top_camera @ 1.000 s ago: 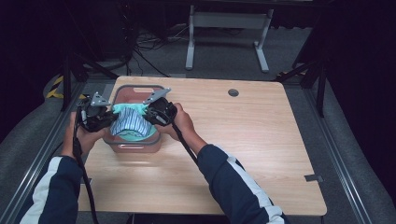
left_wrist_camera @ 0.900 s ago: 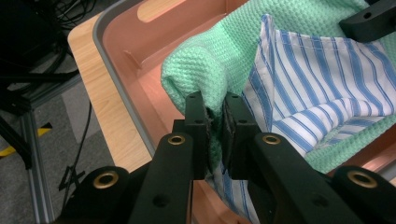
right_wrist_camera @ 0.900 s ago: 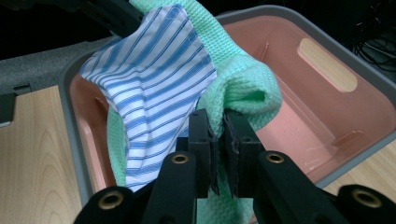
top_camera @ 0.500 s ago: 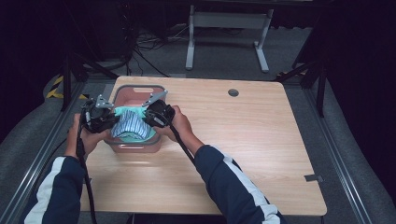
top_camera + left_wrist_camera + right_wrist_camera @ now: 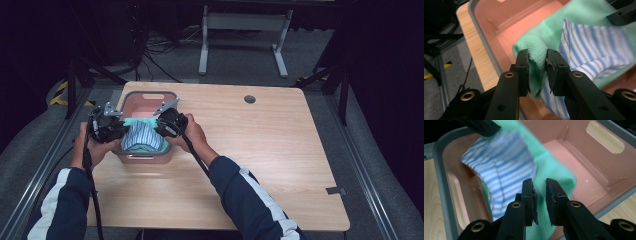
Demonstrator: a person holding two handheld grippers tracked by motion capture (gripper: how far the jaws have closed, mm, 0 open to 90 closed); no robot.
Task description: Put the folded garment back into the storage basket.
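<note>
A pink basket (image 5: 150,93) with a grey rim stands on the left part of the wooden table (image 5: 260,150). Over its near end hangs a folded bundle: a green cloth (image 5: 131,121) wrapped around a blue-striped cloth (image 5: 142,137). My left gripper (image 5: 122,132) pinches the bundle's left side and my right gripper (image 5: 161,131) its right side. In the left gripper view the left gripper (image 5: 537,53) is shut on a fold of green cloth (image 5: 541,37) beside the striped cloth (image 5: 594,50). In the right gripper view the right gripper (image 5: 539,182) clamps the green cloth (image 5: 554,170), with the striped cloth (image 5: 504,167) at its left.
The basket's far half (image 5: 584,157) has a bare pink floor and a handle slot (image 5: 605,137) in its end wall. A round cable hole (image 5: 249,99) sits in the table's far middle. Dark floor, cables and a metal stand (image 5: 240,30) lie beyond the table.
Both grippers and the cloth bundle have sunk slightly toward the near end of the basket. Both grips are unchanged.
</note>
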